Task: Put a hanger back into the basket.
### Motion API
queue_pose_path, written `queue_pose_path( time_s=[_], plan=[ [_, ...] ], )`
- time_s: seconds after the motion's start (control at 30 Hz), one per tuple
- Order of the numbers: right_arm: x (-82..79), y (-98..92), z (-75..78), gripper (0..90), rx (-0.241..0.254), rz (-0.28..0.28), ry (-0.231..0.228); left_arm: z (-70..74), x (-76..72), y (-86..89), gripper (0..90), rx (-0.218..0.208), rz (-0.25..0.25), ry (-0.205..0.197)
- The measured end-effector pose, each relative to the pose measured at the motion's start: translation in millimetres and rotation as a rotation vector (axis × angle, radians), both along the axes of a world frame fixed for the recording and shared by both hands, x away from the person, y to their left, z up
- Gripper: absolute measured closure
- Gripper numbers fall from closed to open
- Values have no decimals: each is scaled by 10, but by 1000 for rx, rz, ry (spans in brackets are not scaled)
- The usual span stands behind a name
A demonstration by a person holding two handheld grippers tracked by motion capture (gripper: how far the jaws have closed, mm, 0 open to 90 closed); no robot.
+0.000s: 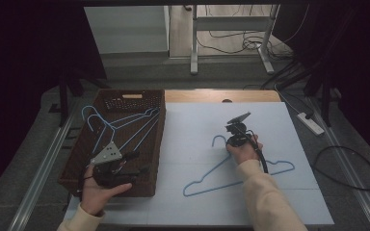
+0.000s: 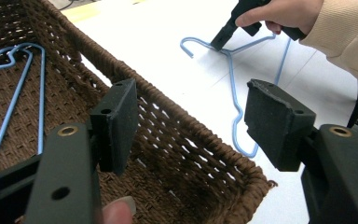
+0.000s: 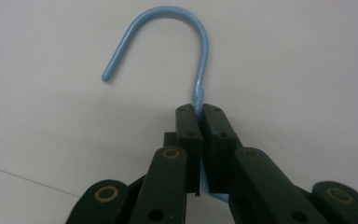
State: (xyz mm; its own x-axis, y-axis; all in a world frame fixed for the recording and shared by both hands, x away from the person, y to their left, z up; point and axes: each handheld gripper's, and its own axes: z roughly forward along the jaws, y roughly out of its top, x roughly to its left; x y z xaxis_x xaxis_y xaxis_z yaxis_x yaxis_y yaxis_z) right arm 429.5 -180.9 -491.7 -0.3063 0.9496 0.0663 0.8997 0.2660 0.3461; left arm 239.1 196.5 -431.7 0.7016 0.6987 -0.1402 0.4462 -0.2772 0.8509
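Blue hanger point(image 3: 200, 70): my right gripper point(image 3: 200, 109) pinches its neck with jaws pressed tight; my left gripper point(image 2: 191, 126) hangs spread wide over the basket point(image 2: 191, 140).

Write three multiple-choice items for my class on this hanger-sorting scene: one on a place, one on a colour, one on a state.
1. Where does the hanger held by the right claw lie?
A. in the basket
B. on the white table top
C. on the floor

2. What colour are the hangers?
A. red
B. light blue
C. green

3. How does the left claw stand?
A. open, holding nothing
B. shut on a hanger
C. shut on the basket's rim

Key: 1 B, the hanger lies flat on the white table top, right of the basket. 2 B, both the held hanger and the hangers in the basket are light blue. 3 A, its jaws stand wide apart above the basket with nothing between them.
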Motion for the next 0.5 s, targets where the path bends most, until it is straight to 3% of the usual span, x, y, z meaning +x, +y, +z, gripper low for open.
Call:
queue_pose_path(
  time_s=[0.07, 0.33, 0.5],
  plan=[
    [-55, -3, 72, 862, 13, 24, -44, 5, -8, -46, 357, 4, -11, 1],
    [-212, -27, 225, 861, 52, 64, -129, 9, -4, -220, 358, 20, -34, 17],
    [-310, -50, 306, 861, 78, 92, -174, 9, 41, -540, 358, 54, -65, 62]
  ],
)
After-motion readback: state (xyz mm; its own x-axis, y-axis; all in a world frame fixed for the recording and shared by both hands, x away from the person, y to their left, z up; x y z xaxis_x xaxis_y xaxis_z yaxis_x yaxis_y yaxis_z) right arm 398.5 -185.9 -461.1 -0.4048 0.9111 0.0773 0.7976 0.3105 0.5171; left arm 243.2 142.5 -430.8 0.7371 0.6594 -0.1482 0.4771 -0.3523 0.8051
